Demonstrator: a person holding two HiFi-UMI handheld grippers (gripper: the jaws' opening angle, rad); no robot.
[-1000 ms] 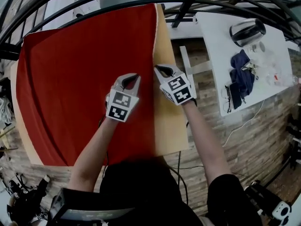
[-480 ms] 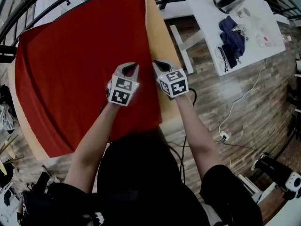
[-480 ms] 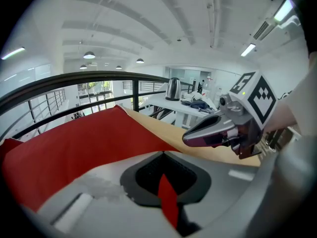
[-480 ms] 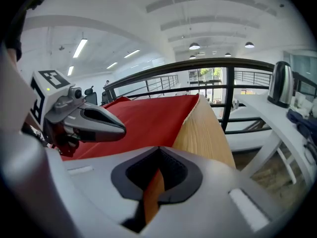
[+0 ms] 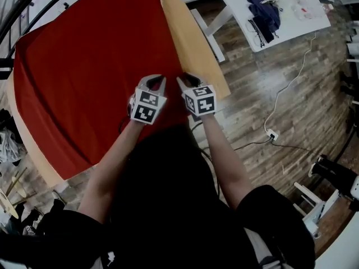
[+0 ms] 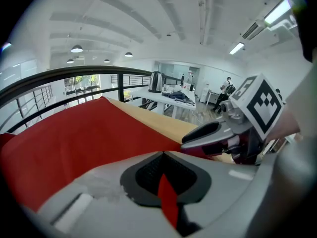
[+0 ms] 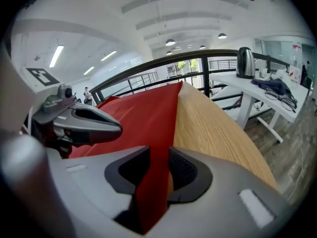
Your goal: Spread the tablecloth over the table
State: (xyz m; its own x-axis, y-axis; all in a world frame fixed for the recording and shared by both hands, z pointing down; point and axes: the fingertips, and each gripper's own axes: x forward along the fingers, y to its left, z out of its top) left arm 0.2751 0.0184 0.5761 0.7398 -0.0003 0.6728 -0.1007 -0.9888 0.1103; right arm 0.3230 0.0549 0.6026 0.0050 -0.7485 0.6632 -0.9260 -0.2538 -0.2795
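Red tablecloth (image 5: 84, 77) pinched in left claw (image 5: 155, 80), right claw (image 5: 188, 78) beside, just opening around it

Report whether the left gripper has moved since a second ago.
Yes. The left gripper has come back along the table, toward its near edge.

my left gripper (image 6: 164, 178) has its jaws pinched together on a thin fold of the red fabric tablecloth (image 6: 74, 133). beyond the tablecloth's far edge a strip of bare light wooden tabletop (image 6: 158, 119) shows. the right gripper (image 6: 198, 139) hangs just off the tablecloth's right edge; a black metal railing (image 6: 59, 78) curves behind the tablecloth.
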